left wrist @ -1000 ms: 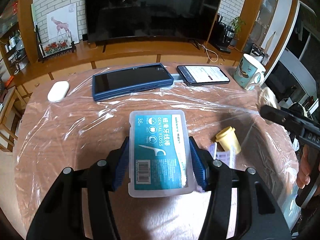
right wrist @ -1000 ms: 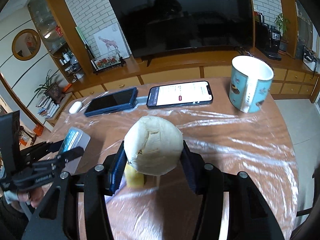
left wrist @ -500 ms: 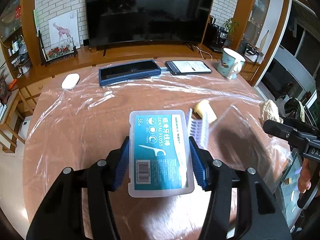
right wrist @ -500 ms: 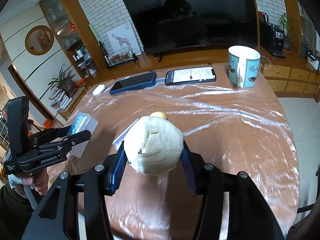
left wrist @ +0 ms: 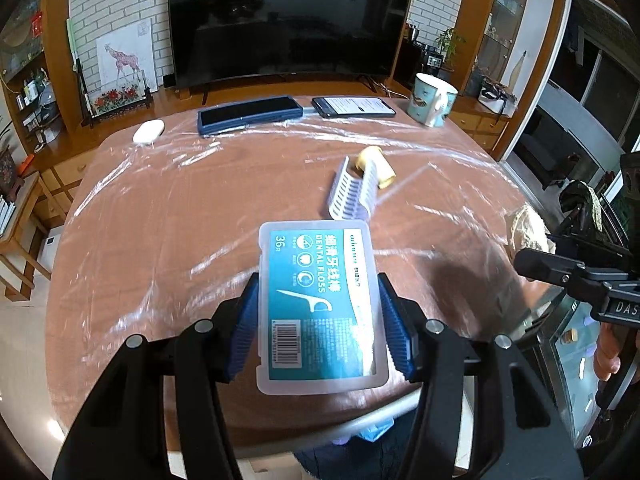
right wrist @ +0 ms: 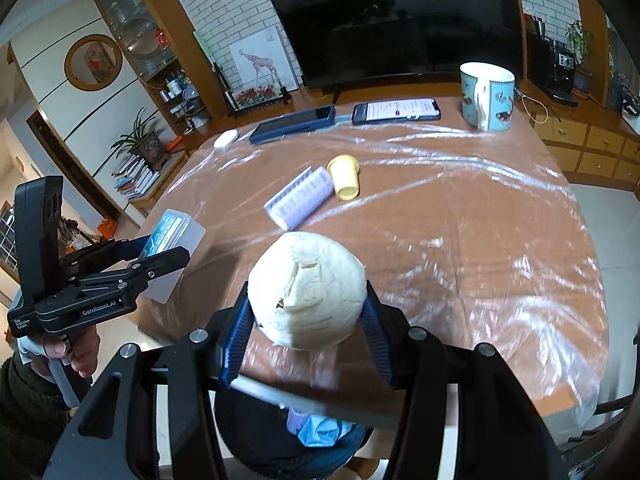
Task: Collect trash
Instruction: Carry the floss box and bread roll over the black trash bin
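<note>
My left gripper (left wrist: 320, 320) is shut on a clear dental floss box (left wrist: 320, 304) with a teal label, held above the table's near edge. My right gripper (right wrist: 306, 316) is shut on a pale round bun (right wrist: 308, 288), also over the near edge. The left gripper with the floss box (right wrist: 172, 232) shows at the left of the right wrist view; the bun (left wrist: 526, 228) shows at the right of the left wrist view. A lilac ridged plastic tray (left wrist: 354, 192) (right wrist: 300, 198) and a small yellow cup (left wrist: 376, 162) (right wrist: 344, 176) on its side lie mid-table. A dark bin with blue trash (right wrist: 320, 430) sits below the edge.
The brown table (left wrist: 160, 220) is covered in clear plastic film. At its far side lie a dark blue tablet (left wrist: 248, 114), a lit phone (left wrist: 354, 106), a white mouse-like object (left wrist: 149, 131) and a teal mug (left wrist: 432, 100) (right wrist: 486, 96). A TV stands behind.
Both grippers pulled back and up toward the table's near edge, still holding the floss box and the bun. The tray and yellow cup now lie farther ahead, and a bin shows below.
</note>
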Motion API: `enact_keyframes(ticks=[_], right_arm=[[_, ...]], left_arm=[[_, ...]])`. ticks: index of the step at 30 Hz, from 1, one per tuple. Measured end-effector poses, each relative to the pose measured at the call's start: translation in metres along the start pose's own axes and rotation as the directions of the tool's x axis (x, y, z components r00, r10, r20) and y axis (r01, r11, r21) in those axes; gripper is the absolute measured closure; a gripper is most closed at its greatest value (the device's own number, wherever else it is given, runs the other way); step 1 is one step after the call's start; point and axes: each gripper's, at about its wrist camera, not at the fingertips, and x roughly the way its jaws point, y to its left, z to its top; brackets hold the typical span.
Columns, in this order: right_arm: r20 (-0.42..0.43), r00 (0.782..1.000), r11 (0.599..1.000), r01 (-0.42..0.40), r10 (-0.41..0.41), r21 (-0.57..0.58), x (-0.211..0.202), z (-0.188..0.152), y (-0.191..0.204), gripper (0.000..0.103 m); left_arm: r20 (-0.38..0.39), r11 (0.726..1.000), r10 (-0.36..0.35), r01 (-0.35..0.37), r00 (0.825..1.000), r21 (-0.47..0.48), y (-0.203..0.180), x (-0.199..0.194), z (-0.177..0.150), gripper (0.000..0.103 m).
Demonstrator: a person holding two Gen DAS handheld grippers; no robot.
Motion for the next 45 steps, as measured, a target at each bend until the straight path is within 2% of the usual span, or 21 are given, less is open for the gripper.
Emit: enact_keyframes(ticks=[16, 26, 45], right_arm=[[-0.045, 0.999, 0.998, -0.032, 0.029, -0.054, -0.016, -0.038, 0.023, 0.052], [-0.096, 0.994, 0.993, -0.057, 0.047, -0.105, -0.017, -0.063, 0.039, 0.052], [-0.219, 0.975, 0.989, -0.065, 0.035, -0.135, 0.003, -0.106, 0.038, 0.052]], left_arm=[[-0.022, 0.999, -0.003, 0.004, 1.000, 0.052, -0.016, -0.030, -0.048, 0.047], [-0.060, 0.992, -0.009, 0.017, 0.998, 0.123, -0.032, -0.038, -0.079, 0.047], [-0.170, 0.975, -0.013, 0.050, 0.985, 0.215, -0.059, -0.026, -0.127, 0.047]])
